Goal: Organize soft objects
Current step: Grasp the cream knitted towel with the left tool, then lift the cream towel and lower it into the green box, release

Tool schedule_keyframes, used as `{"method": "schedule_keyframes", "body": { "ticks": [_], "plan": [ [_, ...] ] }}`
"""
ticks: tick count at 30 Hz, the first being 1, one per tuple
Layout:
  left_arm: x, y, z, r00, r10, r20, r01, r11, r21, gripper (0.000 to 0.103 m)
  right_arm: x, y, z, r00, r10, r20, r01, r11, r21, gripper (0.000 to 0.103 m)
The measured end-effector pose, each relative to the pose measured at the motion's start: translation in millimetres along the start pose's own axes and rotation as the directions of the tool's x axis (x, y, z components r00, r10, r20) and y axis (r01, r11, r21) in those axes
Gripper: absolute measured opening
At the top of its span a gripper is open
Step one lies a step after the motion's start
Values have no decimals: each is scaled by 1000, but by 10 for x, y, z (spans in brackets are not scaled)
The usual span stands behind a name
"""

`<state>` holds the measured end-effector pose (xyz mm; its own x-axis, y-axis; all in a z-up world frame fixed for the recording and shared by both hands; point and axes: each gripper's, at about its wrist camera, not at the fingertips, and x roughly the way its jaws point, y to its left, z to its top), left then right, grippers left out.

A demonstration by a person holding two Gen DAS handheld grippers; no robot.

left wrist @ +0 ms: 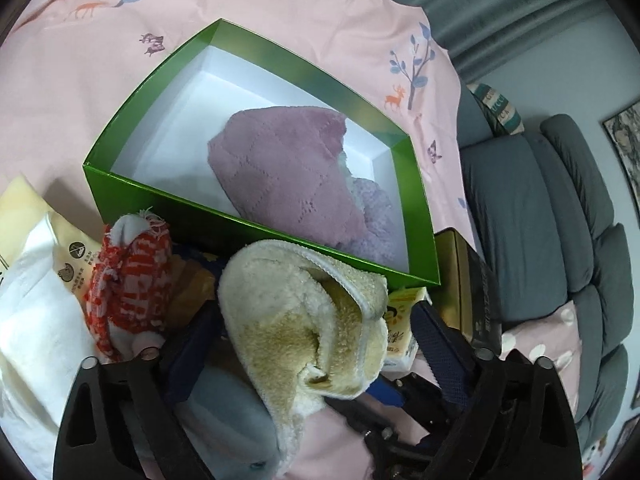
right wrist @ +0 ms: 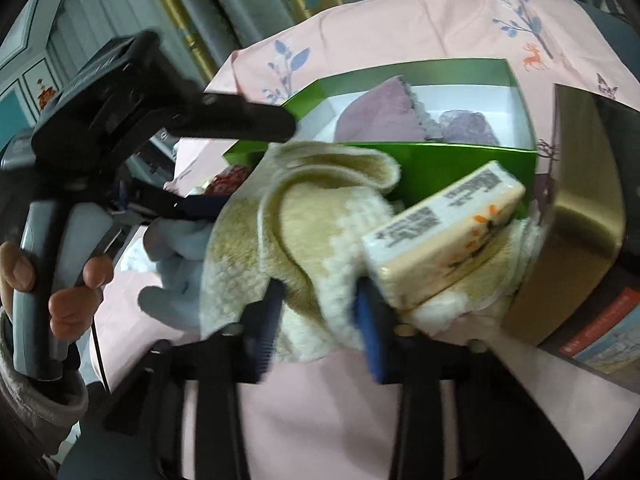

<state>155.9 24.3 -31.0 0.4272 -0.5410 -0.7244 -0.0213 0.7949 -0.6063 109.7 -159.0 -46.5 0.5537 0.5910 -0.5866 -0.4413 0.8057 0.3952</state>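
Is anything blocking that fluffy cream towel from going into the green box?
Only the green box's near wall, which the cream towel must clear. A tissue pack rests against the towel. Inside, a pink cloth fills the right part; the left is free.

Soft even light; fisheye warping, right view blurred.

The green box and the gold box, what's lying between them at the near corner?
A small tissue pack lies tilted there, resting on the cream fleece towel, between the green box and the gold box; the right wrist view shows it best.

Fluffy cream towel [left wrist: 296, 320], glossy green box [left wrist: 224, 216]
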Motion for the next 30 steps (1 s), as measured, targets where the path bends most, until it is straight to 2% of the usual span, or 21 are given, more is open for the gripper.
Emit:
{"method": "schedule_keyframes", "body": {
  "ticks": [2,5,6,8,11,15,17,19,20,23,25,26,27,30],
  "plan": [
    [-11,3,3,1000,4,-2,-4,1000,3,66,-65,-21,-3,1000,14,20,-14,1000,14,19],
    [-41,43,9,1000,-17,-12,17,1000,-14,48,-167,15,8,998,36,47,-36,999,0,14],
    [-48,51,14,1000,-27,-14,27,999,-19,46,-206,35,-9,997,48,53,-48,999,-5,12],
    [-81,84,11,999,-46,-9,45,998,-44,31,-232,68,8,996,66,62,-66,998,-14,12],
    [-152,106,-18,995,-98,0,98,994,-54,24,-296,91,38,992,96,82,-95,995,-12,11],
    [-199,72,-75,994,-105,-12,105,994,-37,19,-389,143,103,977,178,117,-178,984,-14,6],
    [-262,51,-100,990,-140,-8,140,990,-28,17,-415,187,119,971,205,125,-204,979,-22,6],
    [-321,20,-112,985,-171,-4,171,985,-18,16,-431,248,139,967,221,128,-218,975,-34,6],
    [-338,10,-111,988,-152,3,152,988,-13,16,-425,285,149,972,201,121,-196,979,-48,6],
    [-314,45,-106,997,-74,3,74,997,-13,16,-415,314,153,993,79,93,-71,994,-83,12],
    [-283,75,-130,998,-70,-10,69,997,-17,16,-410,268,111,996,57,63,-51,995,-83,30],
    [-266,76,-139,998,-63,-15,63,998,-16,16,-414,241,72,997,54,52,-50,996,-75,51],
    [-250,76,-145,998,-56,-19,56,998,-13,16,-395,210,53,998,53,41,-50,996,-71,63],
    [-201,37,-153,998,-54,-35,54,999,-3,16,-333,172,-43,1000,14,9,-13,995,-95,63]
  ]
}}
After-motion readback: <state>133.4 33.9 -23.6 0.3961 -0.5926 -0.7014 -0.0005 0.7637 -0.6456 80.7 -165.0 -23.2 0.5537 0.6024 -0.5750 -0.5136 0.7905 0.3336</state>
